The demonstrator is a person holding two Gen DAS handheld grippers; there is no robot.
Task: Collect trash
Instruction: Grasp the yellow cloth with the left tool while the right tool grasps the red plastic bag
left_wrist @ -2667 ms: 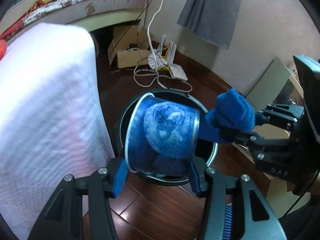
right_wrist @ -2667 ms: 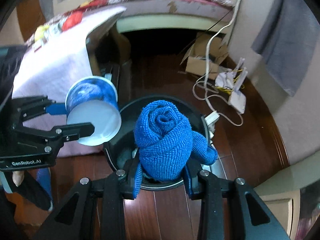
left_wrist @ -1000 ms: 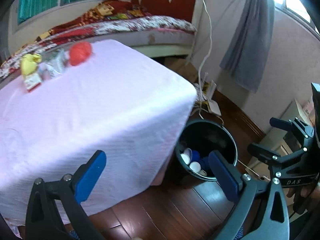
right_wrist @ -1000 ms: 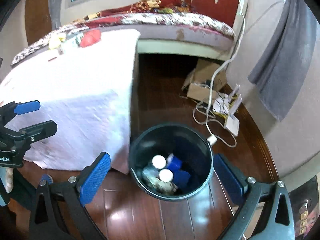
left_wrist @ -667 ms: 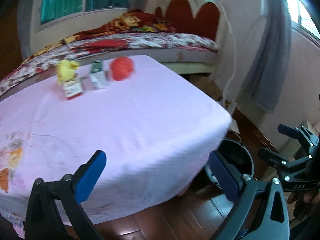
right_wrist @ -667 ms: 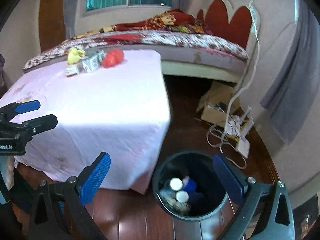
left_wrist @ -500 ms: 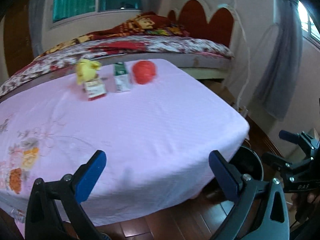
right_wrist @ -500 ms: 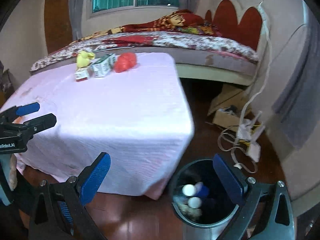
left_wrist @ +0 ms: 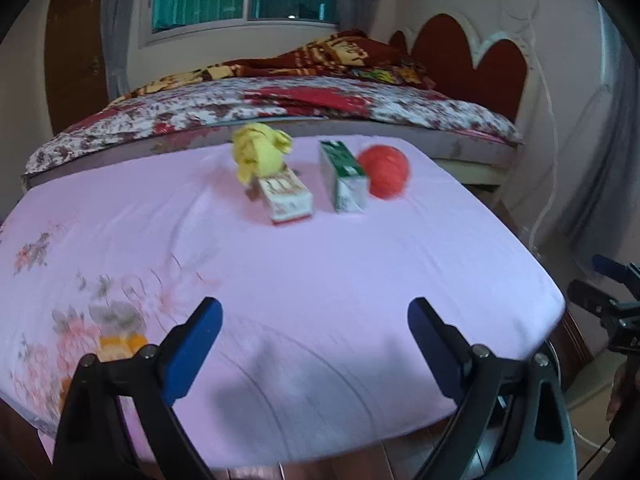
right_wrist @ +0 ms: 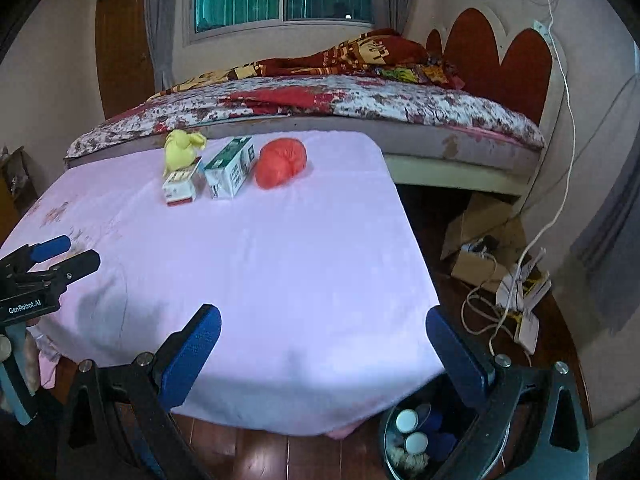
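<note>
On the pink-covered table [left_wrist: 320, 280] lie a crumpled yellow wad [left_wrist: 260, 152], a red-and-white box [left_wrist: 286, 198], a green-and-white carton [left_wrist: 344, 180] and a red ball-like wad [left_wrist: 384, 170]. They also show in the right wrist view: wad [right_wrist: 182, 150], box [right_wrist: 182, 188], carton [right_wrist: 232, 172], red wad [right_wrist: 280, 162]. My left gripper [left_wrist: 314, 320] is open and empty over the near table. My right gripper [right_wrist: 324, 330] is open and empty over the table's near right corner. The black bin [right_wrist: 404, 468] with cups and blue cloth stands below right.
A bed [right_wrist: 340, 96] with a patterned cover lies behind the table. Cardboard boxes [right_wrist: 480, 248], white cables and a power strip [right_wrist: 524, 300] lie on the wooden floor at the right. A wall and grey curtain close the right side.
Both grippers let go of the blue cup and blue cloth over the bin, opened wide, and rose and swung left from the bin to face the table top.
</note>
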